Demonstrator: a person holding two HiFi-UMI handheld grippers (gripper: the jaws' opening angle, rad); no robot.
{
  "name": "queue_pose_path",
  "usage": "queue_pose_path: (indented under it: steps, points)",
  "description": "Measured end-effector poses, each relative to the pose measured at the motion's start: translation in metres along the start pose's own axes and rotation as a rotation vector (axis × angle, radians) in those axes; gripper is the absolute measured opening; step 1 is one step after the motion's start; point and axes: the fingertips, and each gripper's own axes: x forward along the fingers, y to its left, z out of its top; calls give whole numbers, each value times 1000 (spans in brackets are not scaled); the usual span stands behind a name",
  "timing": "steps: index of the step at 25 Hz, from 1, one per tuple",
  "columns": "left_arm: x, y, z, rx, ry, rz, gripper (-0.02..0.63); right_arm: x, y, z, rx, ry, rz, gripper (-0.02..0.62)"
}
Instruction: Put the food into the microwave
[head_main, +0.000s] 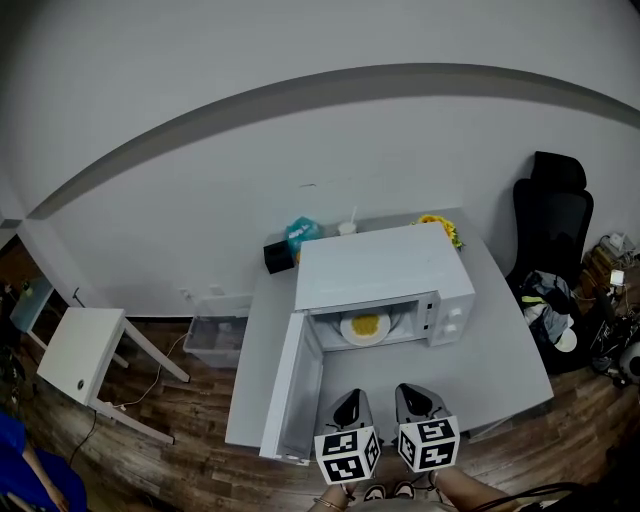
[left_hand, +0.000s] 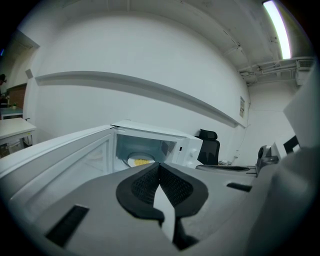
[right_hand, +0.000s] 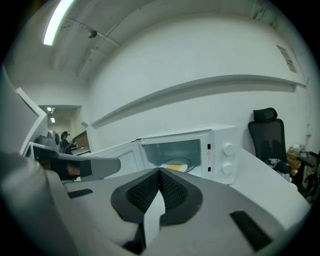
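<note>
A white microwave (head_main: 385, 270) stands on the grey table (head_main: 510, 365) with its door (head_main: 295, 385) swung wide open to the left. Inside its cavity lies a white plate with yellow food (head_main: 365, 326), also seen as the plate of food (left_hand: 140, 161) in the left gripper view and the plate of food (right_hand: 175, 165) in the right gripper view. My left gripper (head_main: 350, 408) and right gripper (head_main: 415, 400) hover side by side near the table's front edge, in front of the microwave. Both are shut with nothing between the pads.
A black cylinder (head_main: 277, 255), a teal packet (head_main: 302, 234) and yellow flowers (head_main: 440, 225) sit behind the microwave. A black office chair (head_main: 550, 225) stands right of the table. A small white table (head_main: 85, 352) and a clear bin (head_main: 212, 338) are at the left.
</note>
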Motion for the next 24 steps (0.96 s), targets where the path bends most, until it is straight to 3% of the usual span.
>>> queue_pose_path:
  steps: [24]
  points:
    - [7,6,-6,-29,13,27,3,-2,-14,-3,-21,18,-30,15]
